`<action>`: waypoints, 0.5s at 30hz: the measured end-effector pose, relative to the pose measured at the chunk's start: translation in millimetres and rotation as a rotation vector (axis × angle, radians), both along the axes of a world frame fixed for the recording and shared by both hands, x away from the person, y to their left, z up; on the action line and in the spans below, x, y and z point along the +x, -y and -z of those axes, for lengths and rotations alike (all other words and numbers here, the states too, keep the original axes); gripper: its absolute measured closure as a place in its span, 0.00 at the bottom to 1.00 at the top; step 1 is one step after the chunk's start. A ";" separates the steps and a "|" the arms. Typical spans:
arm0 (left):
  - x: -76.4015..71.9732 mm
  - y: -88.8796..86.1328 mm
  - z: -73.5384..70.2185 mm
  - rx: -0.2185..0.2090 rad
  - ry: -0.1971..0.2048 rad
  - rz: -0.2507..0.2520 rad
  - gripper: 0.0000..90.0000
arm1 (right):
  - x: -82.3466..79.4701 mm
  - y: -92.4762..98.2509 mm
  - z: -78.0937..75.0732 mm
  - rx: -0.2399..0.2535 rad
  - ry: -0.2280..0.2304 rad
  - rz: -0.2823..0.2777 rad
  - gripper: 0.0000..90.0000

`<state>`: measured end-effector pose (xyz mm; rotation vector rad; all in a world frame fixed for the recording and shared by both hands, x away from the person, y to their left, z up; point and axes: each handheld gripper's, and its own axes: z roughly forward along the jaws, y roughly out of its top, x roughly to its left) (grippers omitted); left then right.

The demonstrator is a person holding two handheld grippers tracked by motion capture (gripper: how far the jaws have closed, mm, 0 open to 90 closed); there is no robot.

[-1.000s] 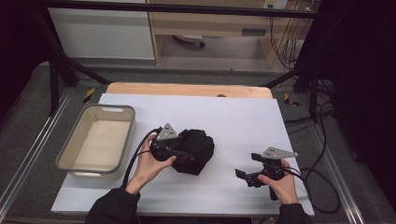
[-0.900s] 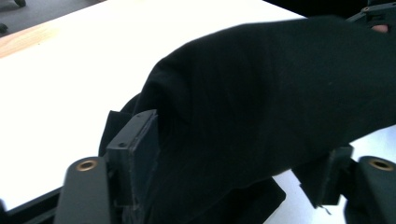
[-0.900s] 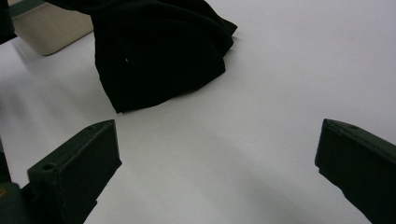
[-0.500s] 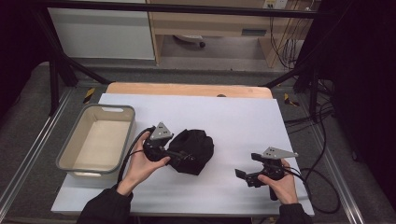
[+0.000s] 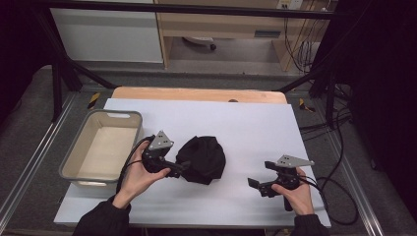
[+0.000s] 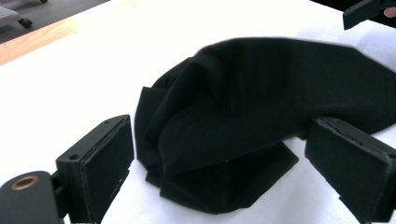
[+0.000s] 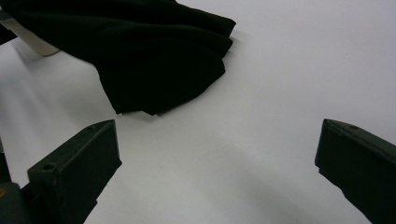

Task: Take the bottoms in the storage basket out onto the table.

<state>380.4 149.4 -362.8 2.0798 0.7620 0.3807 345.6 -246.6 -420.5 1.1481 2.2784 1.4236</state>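
One crumpled black cloth (image 5: 202, 158) lies mid-table on the white sheet (image 5: 255, 128). Just left of it, the left gripper (image 6: 219, 163) has just been opening, jaws wide around the cloth's edge without pressing. Well right, the right gripper (image 7: 215, 172) gapes empty. A beige plastic bin (image 5: 81, 169) sits leftmost.

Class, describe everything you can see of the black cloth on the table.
The black cloth is soft, matte fabric, bunched into a rumpled mound with several overlapping folds and a layered edge. It lies near the middle of the white table, to the right of the grey tub. The left gripper sits at its left edge with jaws wide open; in the left gripper view the cloth lies between them, with no pad seen pressing it. The right gripper stays apart from it.
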 end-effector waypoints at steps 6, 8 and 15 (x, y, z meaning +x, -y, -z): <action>-2.1 -8.8 -3.4 -0.005 0.009 -0.016 0.08 | 0.0 -0.3 0.2 -0.001 -0.001 0.001 0.01; -2.9 -11.4 -4.1 -0.003 0.011 -0.016 0.08 | 0.0 -0.2 0.2 -0.002 -0.002 0.000 0.01; -5.8 -20.3 -3.6 0.009 0.014 -0.025 0.07 | 0.0 -0.4 0.2 0.000 -0.003 0.001 0.01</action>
